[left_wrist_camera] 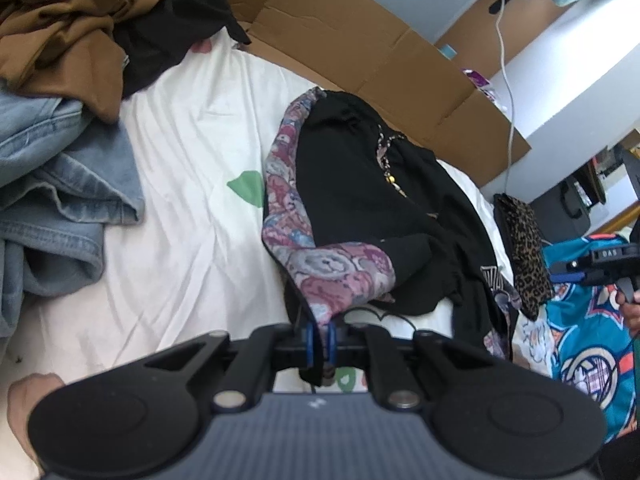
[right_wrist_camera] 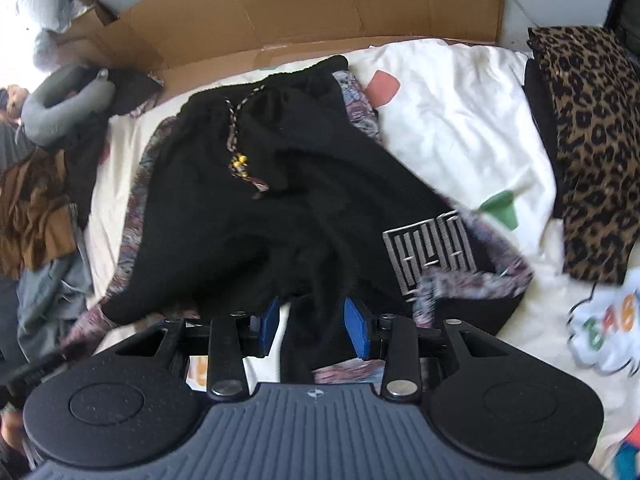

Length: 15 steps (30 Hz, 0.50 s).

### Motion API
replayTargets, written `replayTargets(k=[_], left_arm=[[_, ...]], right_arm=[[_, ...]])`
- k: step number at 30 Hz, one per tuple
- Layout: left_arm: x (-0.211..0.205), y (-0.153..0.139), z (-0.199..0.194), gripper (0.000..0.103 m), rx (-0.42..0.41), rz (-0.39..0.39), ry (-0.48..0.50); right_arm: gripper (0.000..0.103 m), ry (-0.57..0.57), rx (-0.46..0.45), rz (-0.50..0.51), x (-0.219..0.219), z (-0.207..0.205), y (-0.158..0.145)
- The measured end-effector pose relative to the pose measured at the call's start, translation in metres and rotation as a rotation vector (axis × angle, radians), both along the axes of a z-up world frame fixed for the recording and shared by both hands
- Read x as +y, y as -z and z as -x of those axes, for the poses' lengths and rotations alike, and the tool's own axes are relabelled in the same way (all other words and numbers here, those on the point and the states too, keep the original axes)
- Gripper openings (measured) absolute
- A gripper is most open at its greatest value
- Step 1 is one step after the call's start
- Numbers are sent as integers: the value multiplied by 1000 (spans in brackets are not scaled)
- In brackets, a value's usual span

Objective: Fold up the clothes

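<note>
Shorts (left_wrist_camera: 360,184), black with paisley side panels, lie spread on the white sheet (left_wrist_camera: 188,168) straight ahead of both my claws, waistband and drawstring (right_wrist_camera: 240,136) at the far end, hems nearest me. Step in hand, as I judge it: taking hold of the near hems for the first fold.

Left claw (left_wrist_camera: 319,340): blue pads pressed together, pinching the paisley hem edge (left_wrist_camera: 340,276) of the leg right at its tips. Right claw (right_wrist_camera: 314,326): pads spread, black leg cloth lying between them, not yet clamped. The frame is blurred there, so contact with the pads is uncertain.

Next move, my estimate: right claw needs to pinch its hem, then both hems travel forward toward the waistband, or one leg goes over the other.

Surroundings: denim jeans (left_wrist_camera: 52,184) and a brown garment heap (left_wrist_camera: 68,28) to the far left of my left claw; leopard-print cloth (right_wrist_camera: 588,152) well to the right of my right claw; cardboard (right_wrist_camera: 304,12) beyond the waistband. Nothing lies on the shorts. The printed logo (right_wrist_camera: 430,252) sits on the right leg.
</note>
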<state>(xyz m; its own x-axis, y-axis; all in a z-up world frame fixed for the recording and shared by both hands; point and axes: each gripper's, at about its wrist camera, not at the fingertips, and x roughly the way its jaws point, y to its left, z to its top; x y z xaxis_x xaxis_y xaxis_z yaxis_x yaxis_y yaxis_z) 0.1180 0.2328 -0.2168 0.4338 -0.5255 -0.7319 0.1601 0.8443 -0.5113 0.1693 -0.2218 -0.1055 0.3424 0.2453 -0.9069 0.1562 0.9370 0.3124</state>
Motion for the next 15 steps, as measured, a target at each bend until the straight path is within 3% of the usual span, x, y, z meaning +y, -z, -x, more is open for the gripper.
replayTargets(k=[5,15], left_arm=[[13,2,10,8,16,39,-4],[39,-12,14,8,5,116,-21]], right_arm=[[45,70,-38,-41,28,19,11],[47,97,-10,-181,112,45,92]])
